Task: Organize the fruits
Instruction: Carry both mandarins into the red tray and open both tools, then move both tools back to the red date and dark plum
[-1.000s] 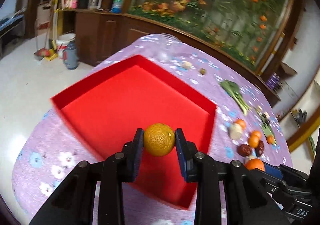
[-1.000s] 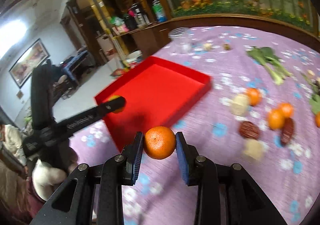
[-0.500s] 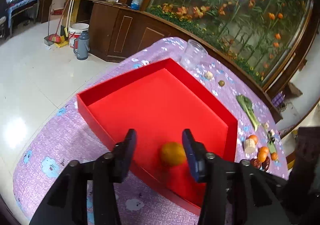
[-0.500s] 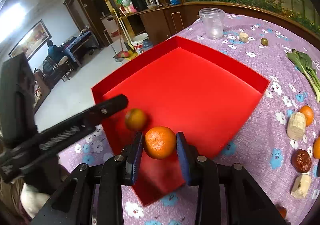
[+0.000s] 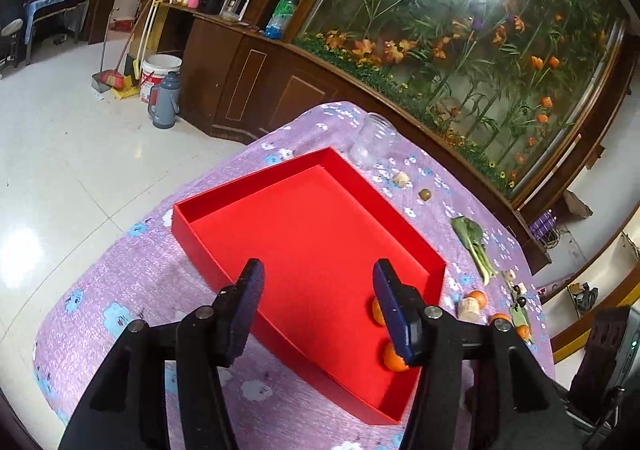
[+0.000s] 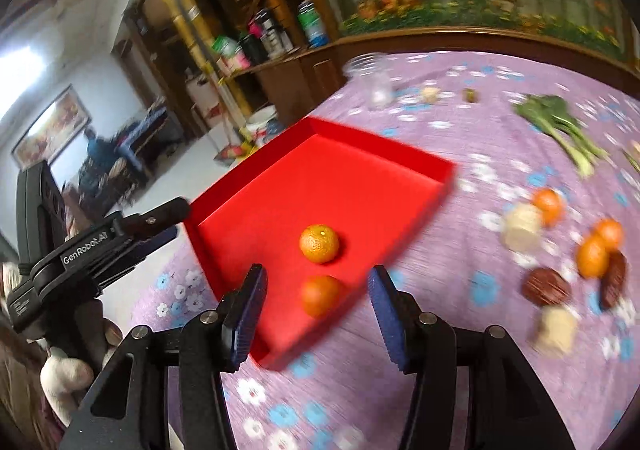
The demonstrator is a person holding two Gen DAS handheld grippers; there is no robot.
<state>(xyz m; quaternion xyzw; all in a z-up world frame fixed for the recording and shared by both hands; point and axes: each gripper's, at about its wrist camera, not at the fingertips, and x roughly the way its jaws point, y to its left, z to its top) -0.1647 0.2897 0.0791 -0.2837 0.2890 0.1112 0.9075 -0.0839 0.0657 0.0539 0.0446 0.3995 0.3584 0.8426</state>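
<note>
Loose fruit (image 6: 592, 254) (blurred) beside red tray (image 6: 400, 153)

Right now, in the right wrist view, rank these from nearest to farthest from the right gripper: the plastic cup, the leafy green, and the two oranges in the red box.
1. Smooth orange, in the box's near corner, between the open right gripper's fingers.
2. Dimpled orange, just beyond it.
3. Leafy green, far right.
4. Plastic cup, past the red box.

Clear jar (image 5: 374, 137) beside leafy greens (image 5: 472, 242)
</note>
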